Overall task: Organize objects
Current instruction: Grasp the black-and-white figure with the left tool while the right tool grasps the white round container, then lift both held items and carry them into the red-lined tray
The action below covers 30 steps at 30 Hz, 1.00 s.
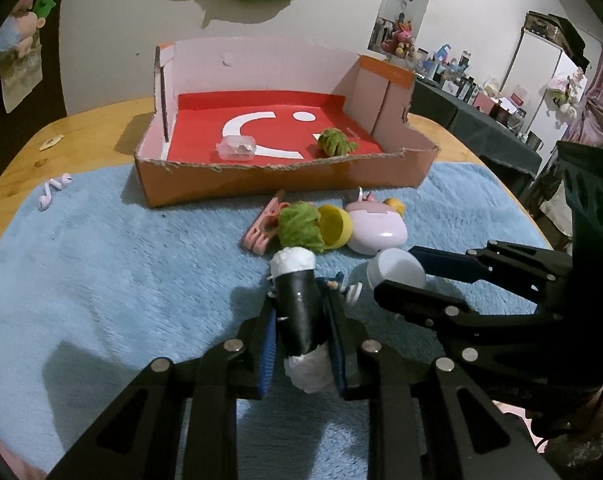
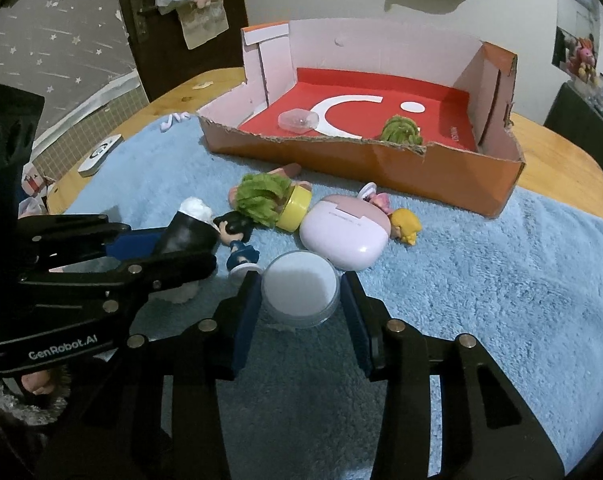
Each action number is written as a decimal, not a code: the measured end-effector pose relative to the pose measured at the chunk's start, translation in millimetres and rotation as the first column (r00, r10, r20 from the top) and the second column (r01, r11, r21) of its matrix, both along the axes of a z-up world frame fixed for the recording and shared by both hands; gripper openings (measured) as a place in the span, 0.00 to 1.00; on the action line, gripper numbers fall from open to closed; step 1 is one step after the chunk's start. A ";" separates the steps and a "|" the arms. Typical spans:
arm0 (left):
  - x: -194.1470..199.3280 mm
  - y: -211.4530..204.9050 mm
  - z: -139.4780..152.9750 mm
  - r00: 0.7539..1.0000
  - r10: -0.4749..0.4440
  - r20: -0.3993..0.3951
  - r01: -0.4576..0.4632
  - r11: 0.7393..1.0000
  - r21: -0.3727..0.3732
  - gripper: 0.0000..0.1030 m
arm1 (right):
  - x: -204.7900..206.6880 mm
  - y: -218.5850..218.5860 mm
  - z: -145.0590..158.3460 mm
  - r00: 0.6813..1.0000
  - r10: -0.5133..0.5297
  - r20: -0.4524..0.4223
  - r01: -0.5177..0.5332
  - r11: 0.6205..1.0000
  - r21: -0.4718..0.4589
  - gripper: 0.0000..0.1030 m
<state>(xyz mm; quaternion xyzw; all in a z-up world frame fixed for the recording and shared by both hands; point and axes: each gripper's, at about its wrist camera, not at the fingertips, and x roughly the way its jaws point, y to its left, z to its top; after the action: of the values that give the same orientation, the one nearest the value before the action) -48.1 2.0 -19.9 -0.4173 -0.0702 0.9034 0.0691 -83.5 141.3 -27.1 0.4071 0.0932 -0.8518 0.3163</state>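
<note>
We have both grippers down in the clutter on the blue fleece mat (image 1: pixel 101 280), and each one frames its own thing. Our left gripper (image 1: pixel 301 312) pinches a black tube with white stuffed ends (image 1: pixel 297 308): its blue pads (image 1: pixel 267 344) press on the tube's flanks, and the tube's long axis runs straight ahead between them, one white end poking out past the tips and the other bulging back toward the palm. Our right gripper (image 2: pixel 299 300) stands spread around a round white-lidded jar (image 2: pixel 300 288); the jar sits squarely between the fingertips, but whether the pads (image 2: pixel 247 312) touch its wall we cannot tell, as a thin gap seems to show on each side. The relation that matters most, we judge, is that the cardboard box with the red floor (image 1: pixel 277 188) lies dead ahead of both sets of fingers, beyond the heap of a green yarn tuft (image 1: pixel 301 226), a yellow cap (image 1: pixel 333 226), a pink earbud case (image 1: pixel 375 232) and a pink clip (image 1: pixel 261 228). A clear capsule (image 1: pixel 237 147) and a second green tuft (image 1: pixel 335 142) already lie inside it. The left gripper, with its load clamped, looks readier to carry forward over the heap; the right must close first.
</note>
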 end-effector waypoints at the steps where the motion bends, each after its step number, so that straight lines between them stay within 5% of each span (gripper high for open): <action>1: -0.4 -0.8 0.6 1.000 0.000 -0.001 0.000 1.000 0.000 0.23 | 0.3 -0.1 0.5 1.000 0.001 0.000 -0.001 1.000 -0.001 0.38; 30: -19.7 -5.0 15.8 1.000 -0.005 -0.030 0.005 1.000 0.008 0.23 | -8.3 6.0 21.6 1.000 -0.017 -0.010 0.017 0.998 -0.064 0.37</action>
<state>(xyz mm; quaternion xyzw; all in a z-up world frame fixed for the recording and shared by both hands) -67.8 -3.0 -4.2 -0.4036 -0.0716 0.9091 0.0741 -91.9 147.2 -5.4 0.3930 0.0643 -0.8592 0.3213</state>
